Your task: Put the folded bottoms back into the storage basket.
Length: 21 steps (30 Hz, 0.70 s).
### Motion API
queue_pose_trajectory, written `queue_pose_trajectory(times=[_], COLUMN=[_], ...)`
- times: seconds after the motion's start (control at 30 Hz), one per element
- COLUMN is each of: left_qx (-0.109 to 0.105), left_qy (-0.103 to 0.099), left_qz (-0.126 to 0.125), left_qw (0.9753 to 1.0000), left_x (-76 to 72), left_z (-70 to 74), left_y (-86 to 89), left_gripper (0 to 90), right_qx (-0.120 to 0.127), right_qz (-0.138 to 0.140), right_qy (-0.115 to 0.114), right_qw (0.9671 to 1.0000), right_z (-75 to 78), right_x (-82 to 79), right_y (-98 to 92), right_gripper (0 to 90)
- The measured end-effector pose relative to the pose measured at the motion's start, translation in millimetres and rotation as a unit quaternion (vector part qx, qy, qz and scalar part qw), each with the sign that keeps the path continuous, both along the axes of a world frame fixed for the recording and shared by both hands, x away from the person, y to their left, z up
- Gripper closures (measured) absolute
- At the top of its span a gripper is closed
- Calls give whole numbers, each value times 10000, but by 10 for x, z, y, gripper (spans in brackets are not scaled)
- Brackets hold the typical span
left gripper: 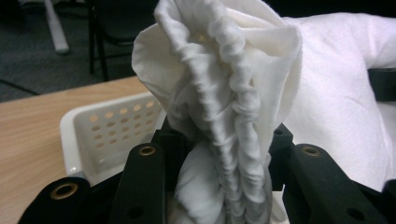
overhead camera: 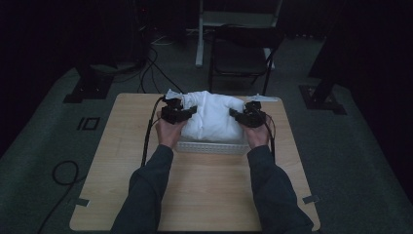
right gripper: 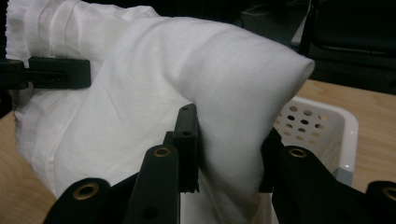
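The person's left claw (overhead camera: 191,111) is clamped on a bunched, gathered edge of the white cloth (overhead camera: 214,117), the crumpled folds rising straight up between its jaws in the left gripper view, where the cloth (left gripper: 233,93) towers above the claw (left gripper: 224,154). The right claw (overhead camera: 234,114) is clamped on a smoother fold at the opposite side of the same cloth; in the right gripper view the fabric (right gripper: 187,84) bulges out over and between the jaws of that claw (right gripper: 229,149). The cloth hangs between the two claws, held over a white perforated basket (overhead camera: 212,146) that sits just below them on the wooden bench (overhead camera: 195,190). From the left claw, the basket's holed wall (left gripper: 107,135) lies just to its left and below; from the right claw, the basket (right gripper: 322,130) lies to its right. A dark chair (overhead camera: 241,53) stands on the floor beyond the bench.
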State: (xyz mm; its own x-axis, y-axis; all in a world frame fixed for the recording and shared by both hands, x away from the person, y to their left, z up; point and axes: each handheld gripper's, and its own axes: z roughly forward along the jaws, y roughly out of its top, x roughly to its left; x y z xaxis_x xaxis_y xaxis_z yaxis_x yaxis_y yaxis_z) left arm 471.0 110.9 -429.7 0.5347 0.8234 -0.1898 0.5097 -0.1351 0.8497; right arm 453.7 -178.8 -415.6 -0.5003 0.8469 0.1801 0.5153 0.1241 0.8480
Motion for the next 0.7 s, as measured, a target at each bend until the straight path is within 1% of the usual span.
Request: queue_pose_trajectory(times=[0.1,0.13,0.17,0.2,0.23,0.3,0.33,0.4,0.43,0.47,0.5,0.53,0.57,0.6,0.63,0.67,0.7], left_qx=[123,155,155,251,304,417,434,529,641,722,805,853,891,858,822,771,768], left_qy=[121,196,196,354,385,432,543,838,1085,1187,1331,1345,1259,1173,1071,952,799], left_qz=[61,95,95,143,139,132,158,224,300,355,378,445,579,690,736,705,757], left_qw=[9998,9996,9996,9990,9987,9981,9975,9948,9916,9897,9871,9862,9863,9870,9881,9900,9910], left_x=[54,65,65,74,74,80,92,120,136,140,151,149,136,119,99,72,40], left_z=[-83,-112,-112,-163,-181,-215,-244,-300,-346,-375,-418,-430,-423,-399,-363,-320,-274], left_y=[-33,-45,-45,-83,-101,-131,-149,-180,-196,-207,-213,-211,-195,-173,-143,-107,-72], left_gripper=[622,623,623,623,622,622,621,604,592,564,530,452,394,355,309,296,291], right_qx=[-59,-71,-71,-80,-146,-209,-223,-267,-306,-389,-461,-598,-706,-816,-892,-993,-1071], right_qz=[-49,-72,-72,-90,-141,-156,-163,-180,-180,-161,-144,-158,-222,-298,-369,-516,-642], right_qy=[145,191,191,262,417,467,493,725,799,933,1002,1147,1228,1224,1124,982,830], right_qw=[9999,9998,9998,9996,9989,9986,9984,9968,9962,9947,9938,9915,9897,9887,9890,9889,9887], right_z=[-106,-145,-145,-183,-251,-299,-322,-399,-424,-470,-498,-540,-559,-577,-581,-567,-543], right_x=[73,95,95,112,128,134,140,181,195,222,237,255,259,263,261,249,233], right_y=[21,23,23,25,31,27,24,12,15,23,28,41,49,49,40,30,11], right_gripper=[706,706,706,706,706,705,705,704,702,697,685,657,612,536,424,378,348])
